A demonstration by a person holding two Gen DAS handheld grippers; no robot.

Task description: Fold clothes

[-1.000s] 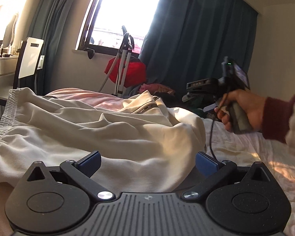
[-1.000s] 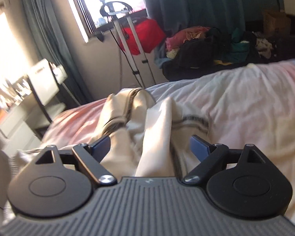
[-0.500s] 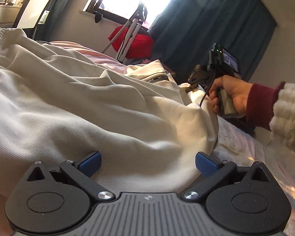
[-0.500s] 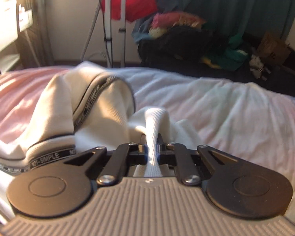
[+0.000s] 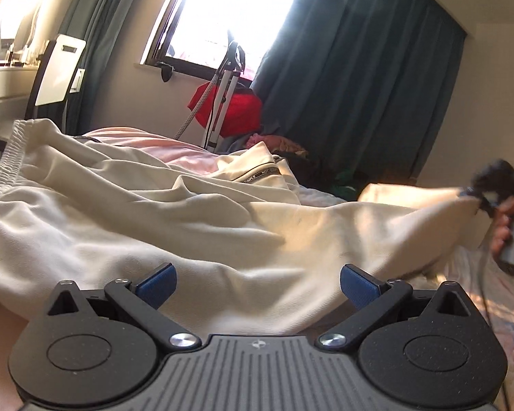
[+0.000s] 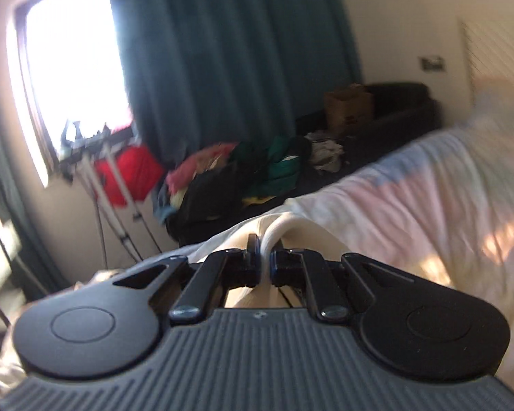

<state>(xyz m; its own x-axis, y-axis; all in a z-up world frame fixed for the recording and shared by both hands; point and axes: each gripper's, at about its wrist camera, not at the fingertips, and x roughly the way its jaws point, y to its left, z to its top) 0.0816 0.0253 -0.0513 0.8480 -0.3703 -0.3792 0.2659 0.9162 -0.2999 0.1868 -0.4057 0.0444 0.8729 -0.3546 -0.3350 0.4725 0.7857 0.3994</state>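
The cream garment lies spread and wrinkled on the bed, with its elastic waistband at the far left and a printed stripe band on a raised fold near the middle. The right tool has its two fingers pressed together on a bunched edge of this garment, and in the left wrist view the cloth is stretched toward the right side, where a hand holds that tool. This part of the picture is blurred, so the exact corner that is held I cannot tell. The left tool has its blue fingers spread wide, low over the near edge of the cloth, and it holds nothing. I see no neat fold: the garment is loose, with many creases and one part lifted. So I judge that the folding is not finished; the cloth must be made flat and laid over itself. A heap of other clothes lies beyond the bed under the curtain; if these belong to the task, I cannot tell.
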